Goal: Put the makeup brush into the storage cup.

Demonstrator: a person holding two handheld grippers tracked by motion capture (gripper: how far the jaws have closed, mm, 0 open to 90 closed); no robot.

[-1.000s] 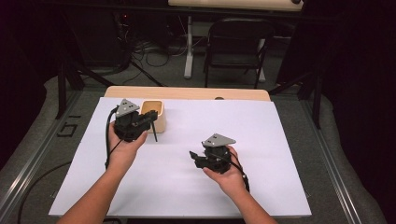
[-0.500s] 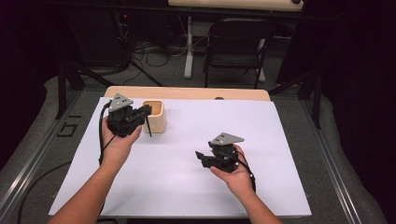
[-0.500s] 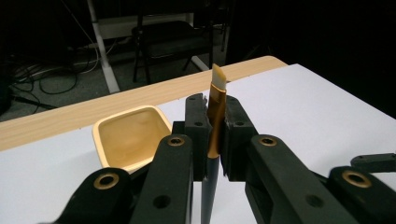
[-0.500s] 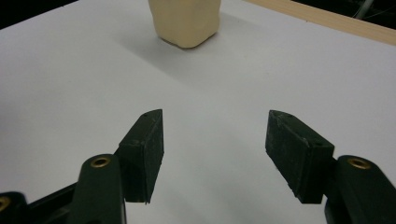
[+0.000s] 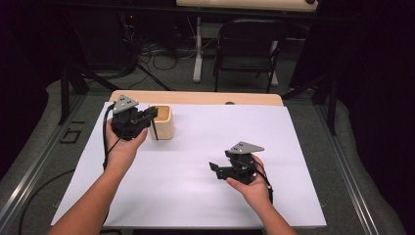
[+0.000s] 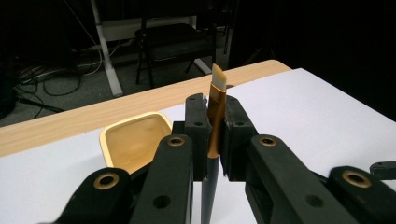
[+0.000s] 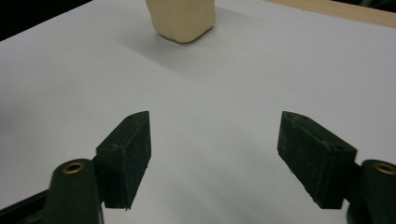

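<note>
brush (image 6: 216, 116) now beside cup (image 5: 161, 122)

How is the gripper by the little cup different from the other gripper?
The left gripper is shut on a brush, holding it upright; the right gripper stands wide open with nothing between its jaws, which have just been opening. The left gripper is up beside the cup; the right gripper is out over the bare white sheet, apart from the cup. Both are black, with a grey plate on top and a hand holding each.

Our two black claws, left (image 5: 152, 113) and right (image 5: 214, 169), carry grey three-cornered plates, brass-ringed pivots and black cables; our forearms are bare.
</note>
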